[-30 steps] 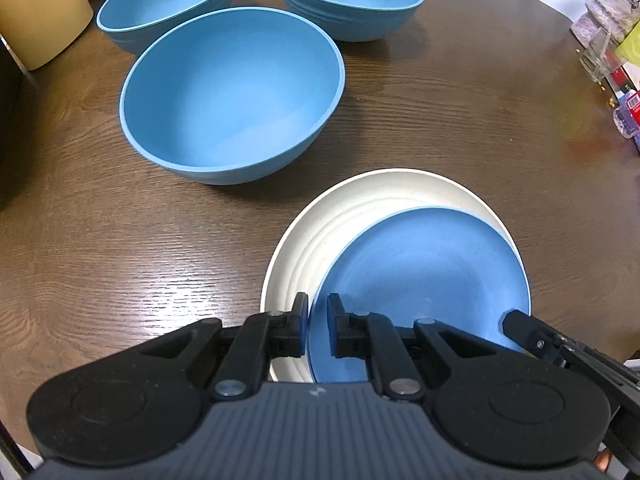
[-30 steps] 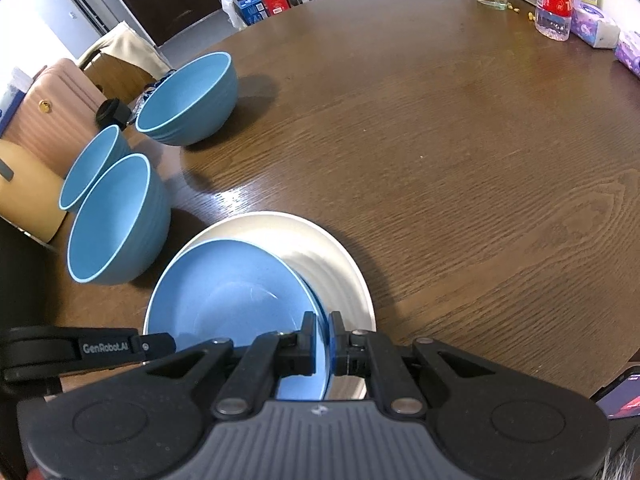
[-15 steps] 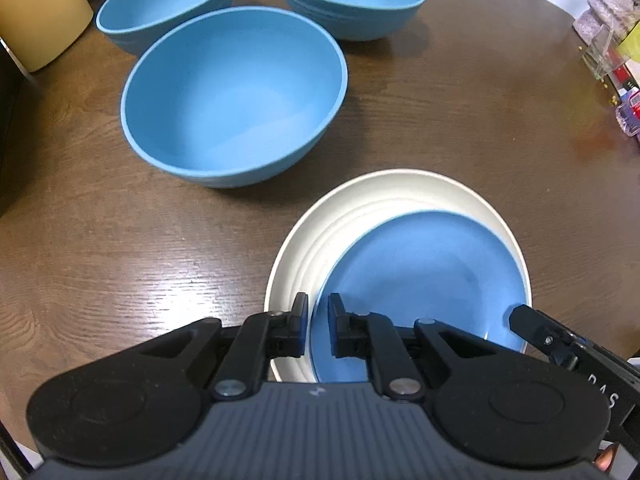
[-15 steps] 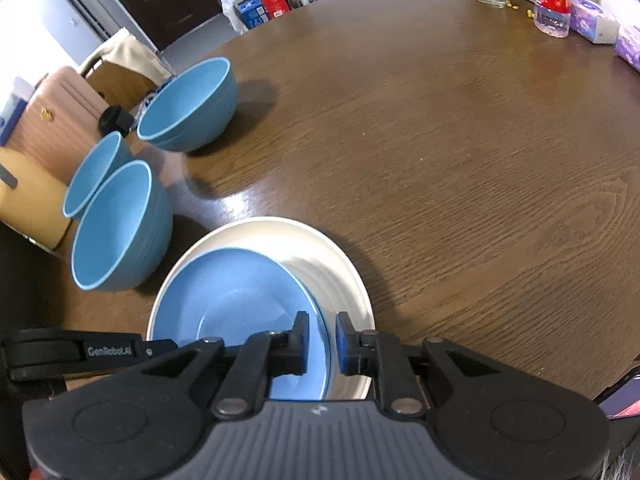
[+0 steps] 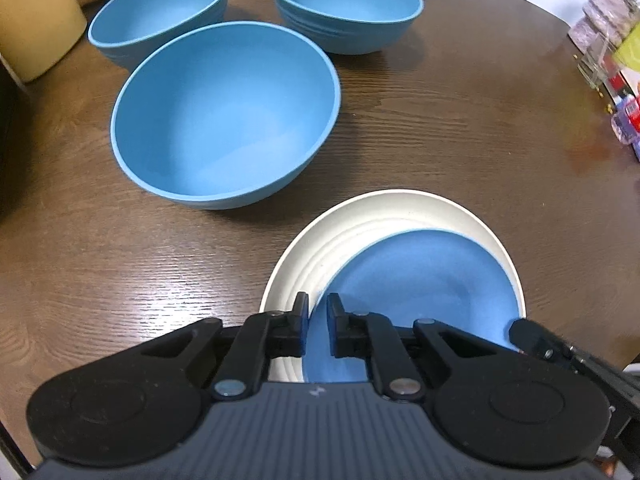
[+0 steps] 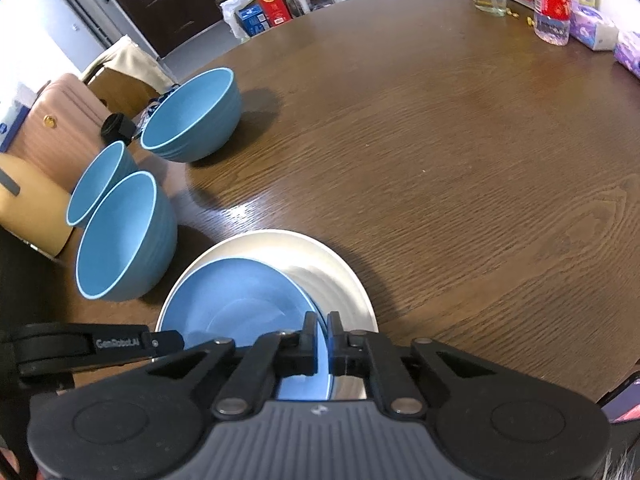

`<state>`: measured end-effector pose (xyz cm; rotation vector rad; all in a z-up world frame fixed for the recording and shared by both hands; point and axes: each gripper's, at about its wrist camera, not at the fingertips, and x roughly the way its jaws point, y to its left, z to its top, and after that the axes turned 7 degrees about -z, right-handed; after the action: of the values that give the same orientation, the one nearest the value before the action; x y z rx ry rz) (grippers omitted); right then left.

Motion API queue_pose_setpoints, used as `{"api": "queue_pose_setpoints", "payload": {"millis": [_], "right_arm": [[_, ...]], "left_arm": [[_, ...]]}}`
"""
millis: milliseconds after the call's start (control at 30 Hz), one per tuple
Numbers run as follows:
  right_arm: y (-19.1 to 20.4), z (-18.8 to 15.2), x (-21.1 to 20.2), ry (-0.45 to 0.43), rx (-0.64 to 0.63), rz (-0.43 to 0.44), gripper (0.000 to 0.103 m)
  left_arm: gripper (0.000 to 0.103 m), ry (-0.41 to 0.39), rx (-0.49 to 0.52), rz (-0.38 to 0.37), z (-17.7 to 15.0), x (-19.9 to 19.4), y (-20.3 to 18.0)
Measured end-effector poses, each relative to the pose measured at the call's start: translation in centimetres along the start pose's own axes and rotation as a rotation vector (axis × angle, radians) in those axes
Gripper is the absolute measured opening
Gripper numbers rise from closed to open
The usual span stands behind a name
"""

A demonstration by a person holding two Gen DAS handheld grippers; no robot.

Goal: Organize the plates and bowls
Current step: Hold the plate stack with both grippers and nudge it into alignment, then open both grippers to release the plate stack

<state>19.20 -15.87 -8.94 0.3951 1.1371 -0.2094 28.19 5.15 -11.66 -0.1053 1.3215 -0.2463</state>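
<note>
blue plate [image 5: 424,280] pinched at both sides, lying in the white plate [image 5: 360,220] at the near edge of the round wooden table [image 5: 440,128].
left gripper [image 5: 317,314] jaws are pressed onto the blue plate's left rim; right gripper [image 6: 323,328] jaws have just been closing and are now clamped on its right rim, rim seen between the pads. the blue plate sits off-centre in the white plate, toward the right as the left wrist view shows it. three blue bowls [image 5: 224,116] are stood apart behind, not nested. both plates are judged light, rigid and matte, likely plastic or fibre, so low breakage risk but the thin rim can slip or tilt. hold is best kept at the rim, at opposite sides, plate kept level.
</note>
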Motion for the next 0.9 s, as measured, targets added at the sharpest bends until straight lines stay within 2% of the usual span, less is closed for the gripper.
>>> {"api": "queue_pose_setpoints", "payload": {"millis": [367, 467, 500, 567, 600, 633, 700, 733, 800, 900], "right_arm": [[0.4, 0.0, 0.7, 0.012, -0.009, -0.022, 0.004], [0.6, 0.0, 0.4, 0.010, -0.011, -0.019, 0.010], [0.5, 0.1, 0.2, 0.006, -0.009, -0.017, 0.013], [0.6, 0.1, -0.3, -0.014, -0.014, -0.020, 0.016], [0.6, 0.1, -0.6, -0.023, -0.018, -0.020, 0.020], [0.7, 0.1, -0.9, -0.032, -0.019, -0.020, 0.024], [0.7, 0.1, -1.7, -0.057, -0.022, -0.013, 0.044], [0.8, 0.0, -2.0, -0.071, -0.026, -0.014, 0.050], [0.9, -0.3, -2.7, -0.097, -0.033, -0.021, 0.073], [1.4, -0.9, -3.7, -0.140, -0.039, -0.028, 0.094]], "left_arm": [[0.009, 0.000, 0.010, 0.009, 0.5, 0.0, -0.3], [0.011, -0.016, 0.020, -0.006, 0.3, -0.6, -0.3], [0.014, -0.027, 0.030, -0.011, 0.3, -1.0, -0.3], [0.030, -0.051, 0.043, -0.019, 0.3, -1.8, -0.2], [0.045, -0.070, 0.050, -0.020, 0.3, -2.3, -0.1], [0.052, -0.093, 0.059, -0.019, 0.2, -2.9, -0.1], [0.060, -0.138, 0.086, -0.018, 0.1, -4.2, -0.1], [0.069, -0.157, 0.094, -0.018, 0.0, -4.8, 0.0], [0.083, -0.201, 0.109, -0.012, -0.2, -5.9, 0.3], [0.095, -0.263, 0.134, 0.004, -0.6, -7.5, 1.0]]}}
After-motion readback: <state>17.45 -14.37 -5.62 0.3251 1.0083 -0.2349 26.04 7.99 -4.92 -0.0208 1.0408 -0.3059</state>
